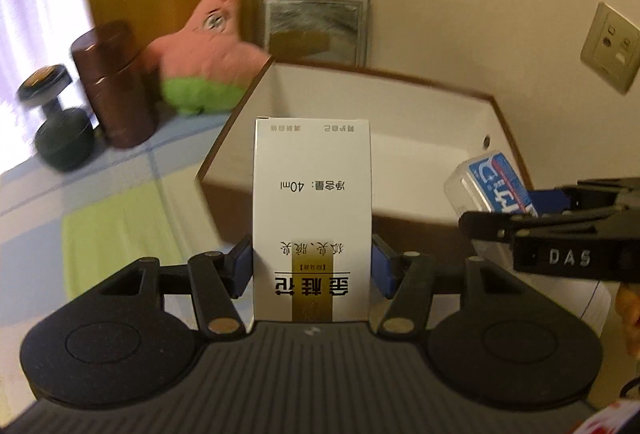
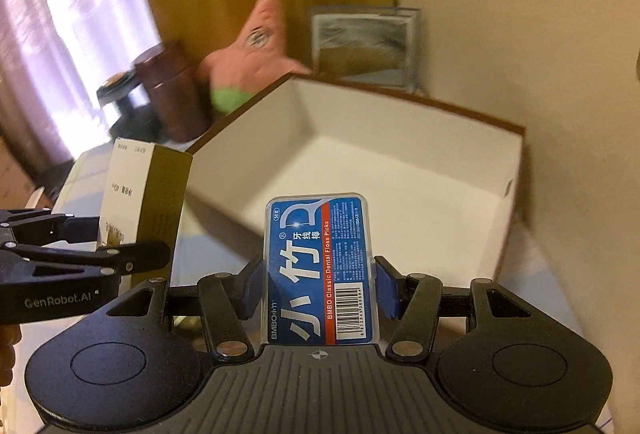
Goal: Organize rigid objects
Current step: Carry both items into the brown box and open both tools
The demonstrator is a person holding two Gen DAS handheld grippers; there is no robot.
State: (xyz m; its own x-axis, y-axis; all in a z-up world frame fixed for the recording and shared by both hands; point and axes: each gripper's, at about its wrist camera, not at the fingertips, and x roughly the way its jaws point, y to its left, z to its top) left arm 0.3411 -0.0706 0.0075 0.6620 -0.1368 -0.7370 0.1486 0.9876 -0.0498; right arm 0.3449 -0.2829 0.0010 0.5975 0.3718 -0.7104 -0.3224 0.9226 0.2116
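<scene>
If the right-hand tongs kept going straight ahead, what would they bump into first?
Probably the open box: the right tongs, gripping the floss case, point into its white inside, though depth is hard to judge.

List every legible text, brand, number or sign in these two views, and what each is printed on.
"金桂花", "40ml": white-and-gold cardboard carton in the left tongs; smaller lines blurred.
"DAS": body of the right tongs.
"BMBO Classic Dental Floss Picks", "小竹": blue-labelled clear plastic floss case in the right tongs; fine print, barcode digits unreadable.
"GenRobot.AI": body of the left tongs.
</scene>
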